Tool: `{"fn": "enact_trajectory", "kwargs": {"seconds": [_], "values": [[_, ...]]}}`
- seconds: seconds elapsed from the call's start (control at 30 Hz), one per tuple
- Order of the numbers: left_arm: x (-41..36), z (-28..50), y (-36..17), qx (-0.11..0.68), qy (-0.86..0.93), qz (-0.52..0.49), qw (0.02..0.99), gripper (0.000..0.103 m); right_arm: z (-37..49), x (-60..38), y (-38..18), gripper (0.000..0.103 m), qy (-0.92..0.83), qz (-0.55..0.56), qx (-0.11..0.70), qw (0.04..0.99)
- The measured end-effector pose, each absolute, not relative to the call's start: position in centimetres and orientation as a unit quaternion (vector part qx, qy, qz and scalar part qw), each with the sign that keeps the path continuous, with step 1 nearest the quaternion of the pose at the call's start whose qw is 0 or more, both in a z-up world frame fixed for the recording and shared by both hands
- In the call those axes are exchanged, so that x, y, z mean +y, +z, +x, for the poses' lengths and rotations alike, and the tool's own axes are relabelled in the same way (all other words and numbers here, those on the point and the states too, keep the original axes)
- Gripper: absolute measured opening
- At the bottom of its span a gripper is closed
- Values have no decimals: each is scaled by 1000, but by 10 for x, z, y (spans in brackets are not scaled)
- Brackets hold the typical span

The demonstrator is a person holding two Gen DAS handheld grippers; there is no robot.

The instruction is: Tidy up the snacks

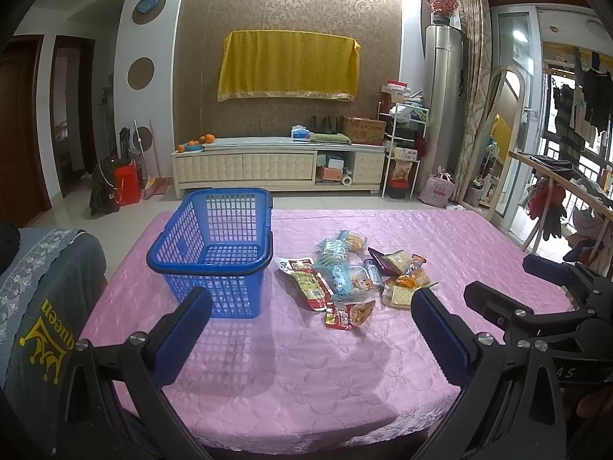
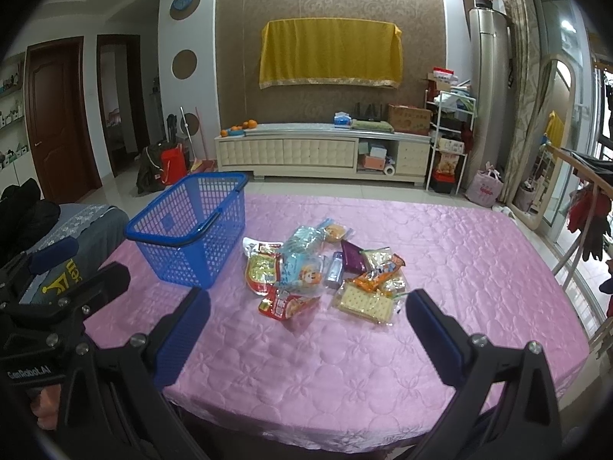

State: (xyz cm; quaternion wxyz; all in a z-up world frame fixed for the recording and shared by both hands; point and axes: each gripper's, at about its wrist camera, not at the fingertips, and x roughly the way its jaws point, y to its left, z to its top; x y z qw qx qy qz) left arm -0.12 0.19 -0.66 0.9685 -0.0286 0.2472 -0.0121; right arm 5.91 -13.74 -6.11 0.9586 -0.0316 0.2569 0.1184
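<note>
A blue plastic basket (image 1: 214,253) (image 2: 191,226) stands empty on the left of the pink-covered table (image 1: 306,375) (image 2: 459,268). To its right lies a heap of several snack packets (image 1: 345,276) (image 2: 318,272): a red packet (image 1: 350,314) (image 2: 285,304) nearest me, a clear pack of crackers (image 2: 362,301) (image 1: 400,297), light blue bags and a purple one (image 2: 352,257). My left gripper (image 1: 310,306) is open, held above the table short of the heap. My right gripper (image 2: 308,306) is open too, nothing between its fingers.
A chair draped with a grey cloth (image 1: 42,306) stands at the table's left edge. Beyond the table are a low cream cabinet (image 1: 276,165) and a cluttered rack (image 1: 402,145). A wooden railing with hung clothes (image 1: 555,191) runs along the right.
</note>
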Motion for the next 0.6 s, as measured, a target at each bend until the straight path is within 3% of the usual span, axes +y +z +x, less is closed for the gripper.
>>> {"fn": "enact_trajectory", "kwargs": {"seconds": [0.6], "values": [[-2, 16, 1, 256, -19, -23, 966, 103, 79, -138, -50, 103, 134, -32, 250, 958]]}}
